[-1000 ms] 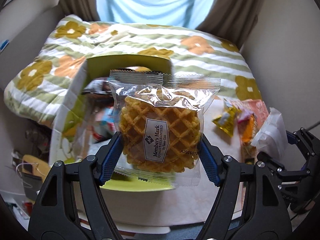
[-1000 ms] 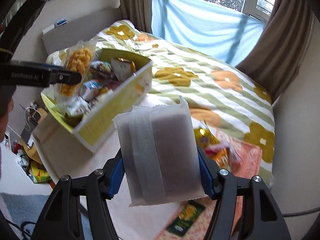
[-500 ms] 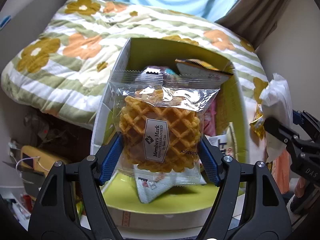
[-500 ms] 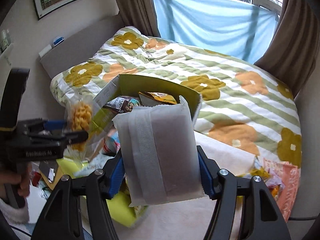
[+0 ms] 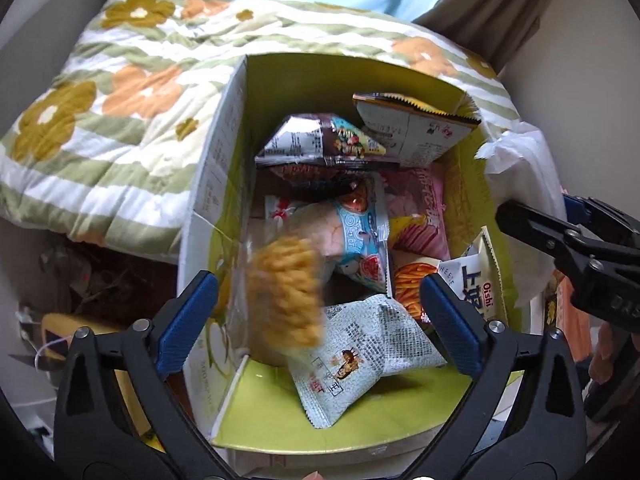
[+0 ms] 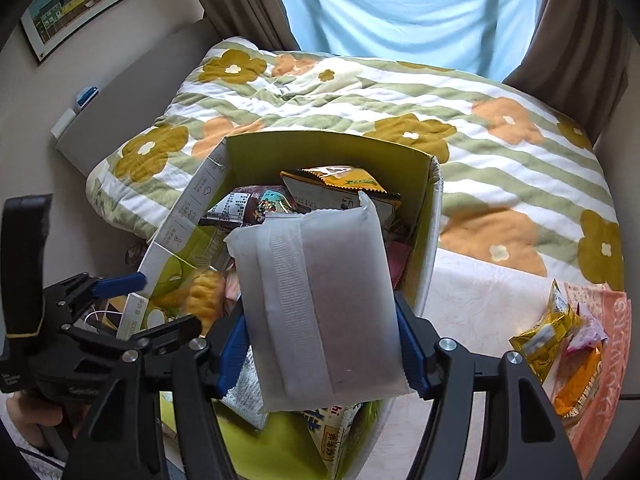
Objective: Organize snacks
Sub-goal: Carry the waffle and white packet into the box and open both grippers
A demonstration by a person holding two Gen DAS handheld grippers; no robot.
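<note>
Now the left claw (image 5: 318, 312) is opening wide over the green box (image 5: 352, 436), and the blurry waffle pack (image 5: 286, 300) is sitting loose between its blue fingers (image 5: 186, 322), touching neither.

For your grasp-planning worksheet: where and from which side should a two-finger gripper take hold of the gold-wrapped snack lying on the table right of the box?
Grip the gold-wrapped snack across its puffed middle, coming from above. It lies flat on the table, ends crimped thin, with other packets touching its right side, so a side approach looks crowded.
</note>
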